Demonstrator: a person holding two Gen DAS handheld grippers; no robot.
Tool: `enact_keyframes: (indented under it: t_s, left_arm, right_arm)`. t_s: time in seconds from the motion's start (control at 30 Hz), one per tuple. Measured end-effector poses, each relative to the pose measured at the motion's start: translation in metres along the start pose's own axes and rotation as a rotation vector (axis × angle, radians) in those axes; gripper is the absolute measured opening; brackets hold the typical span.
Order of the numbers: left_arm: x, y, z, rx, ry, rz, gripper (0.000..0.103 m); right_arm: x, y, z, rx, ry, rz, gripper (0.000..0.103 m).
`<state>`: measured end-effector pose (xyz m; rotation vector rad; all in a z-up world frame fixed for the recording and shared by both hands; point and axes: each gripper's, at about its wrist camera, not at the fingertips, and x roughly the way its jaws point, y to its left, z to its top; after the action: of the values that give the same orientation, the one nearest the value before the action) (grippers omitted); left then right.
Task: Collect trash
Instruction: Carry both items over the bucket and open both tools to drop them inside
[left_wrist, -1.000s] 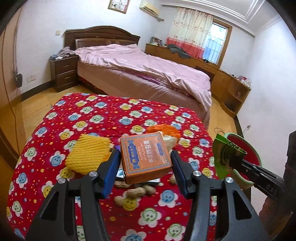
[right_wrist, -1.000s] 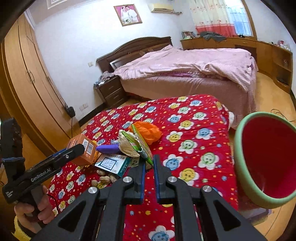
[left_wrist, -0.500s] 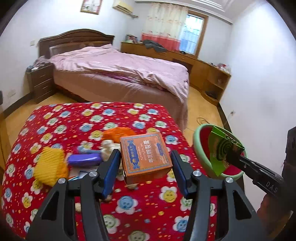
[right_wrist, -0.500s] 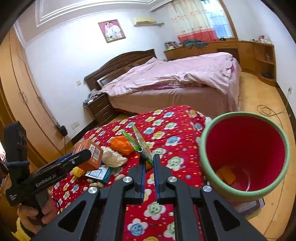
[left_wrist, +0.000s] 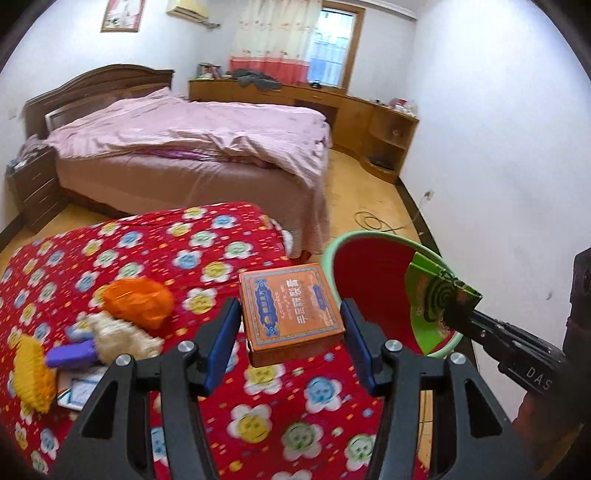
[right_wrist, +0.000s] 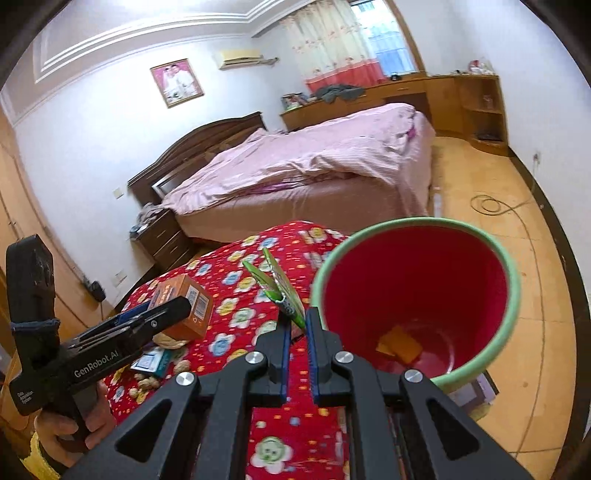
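My left gripper (left_wrist: 291, 325) is shut on an orange box (left_wrist: 290, 308) and holds it above the table's right edge; the box also shows in the right wrist view (right_wrist: 184, 304). My right gripper (right_wrist: 295, 332) is shut on a flat green wrapper (right_wrist: 277, 290) with a spiral print (left_wrist: 432, 299), held at the rim of the red bin with a green rim (right_wrist: 513, 295), which stands on the floor right of the table (left_wrist: 340, 243). A yellow scrap (right_wrist: 399, 345) lies in the bin.
On the red flowered tablecloth (left_wrist: 177, 254) lie an orange bag (left_wrist: 138, 301), a cream lump (left_wrist: 118, 332), a purple item (left_wrist: 72, 352), a yellow knitted piece (left_wrist: 31, 373), a card (right_wrist: 149, 362) and peanuts (right_wrist: 147, 382). A bed (left_wrist: 192, 147) stands behind.
Both grippers have swung right toward the bin with their loads. The wrapper now hangs at the bin's rim and the box is near the table's right edge.
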<state>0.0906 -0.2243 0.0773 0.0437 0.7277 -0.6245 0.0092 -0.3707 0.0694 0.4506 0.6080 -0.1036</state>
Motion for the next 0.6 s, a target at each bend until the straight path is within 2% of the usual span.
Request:
enact_keyframes:
  t_s: [0.33, 0.6]
  left_arm:
    - [0.046, -0.042, 0.004, 0.087, 0.012, -0.044, 0.056]
    - [0.082, -0.062, 0.001, 0.089, 0.054, -0.102, 0.056]
  right_arm:
    - [0.000, -0.045, 0.000, 0.072, -0.004, -0.100, 0.010]
    - [0.007, -0.080, -0.004, 0.129, 0.023, -0.162, 0.010]
